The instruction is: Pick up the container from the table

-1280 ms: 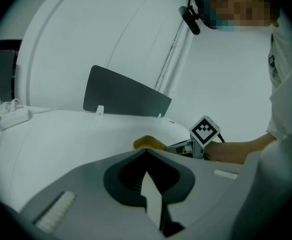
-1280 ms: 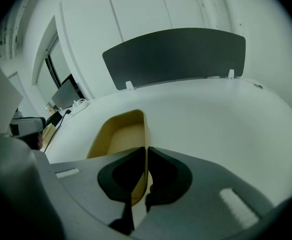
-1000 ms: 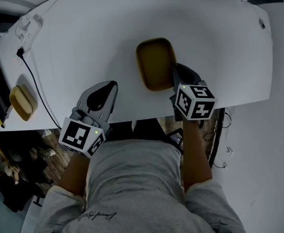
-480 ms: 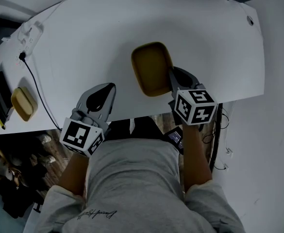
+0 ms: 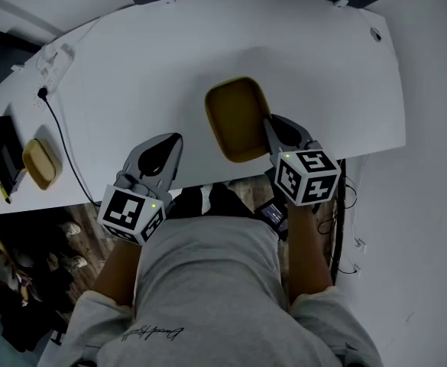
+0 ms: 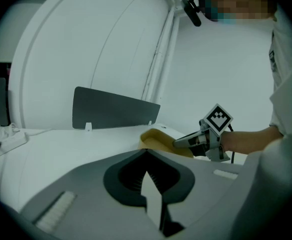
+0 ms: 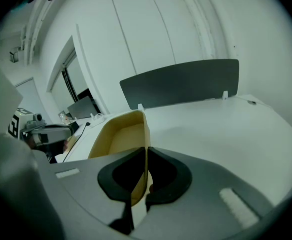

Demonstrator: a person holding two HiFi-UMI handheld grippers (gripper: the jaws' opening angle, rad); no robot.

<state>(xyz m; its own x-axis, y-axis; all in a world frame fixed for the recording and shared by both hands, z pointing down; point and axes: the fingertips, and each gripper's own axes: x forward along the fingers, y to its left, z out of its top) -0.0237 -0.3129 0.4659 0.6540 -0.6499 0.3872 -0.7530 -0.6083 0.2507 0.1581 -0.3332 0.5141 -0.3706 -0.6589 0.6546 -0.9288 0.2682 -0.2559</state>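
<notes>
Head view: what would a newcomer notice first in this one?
The yellow container near the middle of the white table, with the right gripper shut on its right-hand wall. The left gripper hangs empty over the near edge, jaws together, and a smaller yellow item sits at the table's left end.

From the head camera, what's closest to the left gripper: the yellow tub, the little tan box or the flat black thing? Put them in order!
1. Mustard-yellow plastic container, just right of the left gripper, pinched by the right gripper.
2. Small rounded tan box, far off to the left.
3. Flat black rectangular object, past that box, farthest left.
</notes>
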